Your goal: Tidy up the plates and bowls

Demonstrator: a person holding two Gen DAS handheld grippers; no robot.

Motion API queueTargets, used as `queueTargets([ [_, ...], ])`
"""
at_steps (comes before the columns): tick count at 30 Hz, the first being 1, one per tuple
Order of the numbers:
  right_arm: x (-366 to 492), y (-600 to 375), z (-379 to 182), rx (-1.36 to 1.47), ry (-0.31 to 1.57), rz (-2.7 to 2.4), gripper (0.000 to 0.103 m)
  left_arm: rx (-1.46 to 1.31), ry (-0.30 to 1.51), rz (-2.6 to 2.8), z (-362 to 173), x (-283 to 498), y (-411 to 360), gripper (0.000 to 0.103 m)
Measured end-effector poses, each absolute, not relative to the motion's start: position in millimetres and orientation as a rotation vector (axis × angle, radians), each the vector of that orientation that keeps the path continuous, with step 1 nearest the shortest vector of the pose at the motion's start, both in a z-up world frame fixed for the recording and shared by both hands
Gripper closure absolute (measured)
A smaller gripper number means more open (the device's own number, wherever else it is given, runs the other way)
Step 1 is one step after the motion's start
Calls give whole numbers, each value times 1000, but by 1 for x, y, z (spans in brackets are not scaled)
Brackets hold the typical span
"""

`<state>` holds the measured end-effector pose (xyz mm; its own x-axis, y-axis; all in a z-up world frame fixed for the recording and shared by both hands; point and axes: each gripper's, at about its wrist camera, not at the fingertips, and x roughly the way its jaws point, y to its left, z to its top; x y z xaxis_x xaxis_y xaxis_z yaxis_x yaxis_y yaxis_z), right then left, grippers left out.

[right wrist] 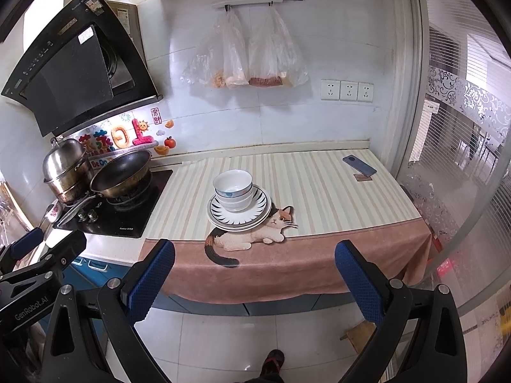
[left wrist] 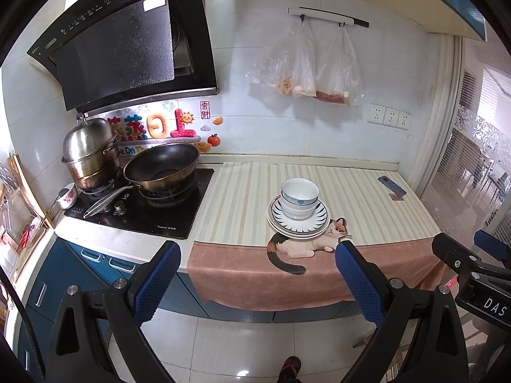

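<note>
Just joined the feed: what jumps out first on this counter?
A stack of bowls on striped plates stands mid-counter on a cat-print cloth. To its left, a black wok and a steel steamer pot sit on the stove. Both tools, left and right, are open and short of the counter.

The counter (right wrist: 111,249) carried a striped cat-print mat (right wrist: 319,191). On the mat sat stacked plates (right wrist: 238,218); a phone (right wrist: 359,165) lay well right of the plates, a stove (right wrist: 127,210) left.
</note>
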<state>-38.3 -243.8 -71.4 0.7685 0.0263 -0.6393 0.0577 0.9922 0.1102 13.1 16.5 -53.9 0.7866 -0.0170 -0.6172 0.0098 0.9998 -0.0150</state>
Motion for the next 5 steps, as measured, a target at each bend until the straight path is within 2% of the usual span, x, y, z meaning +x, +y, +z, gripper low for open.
queueTargets([
  [5,-38,-245,-71,126,694,-15,1,-9,653,-7,-51,10,18,4],
])
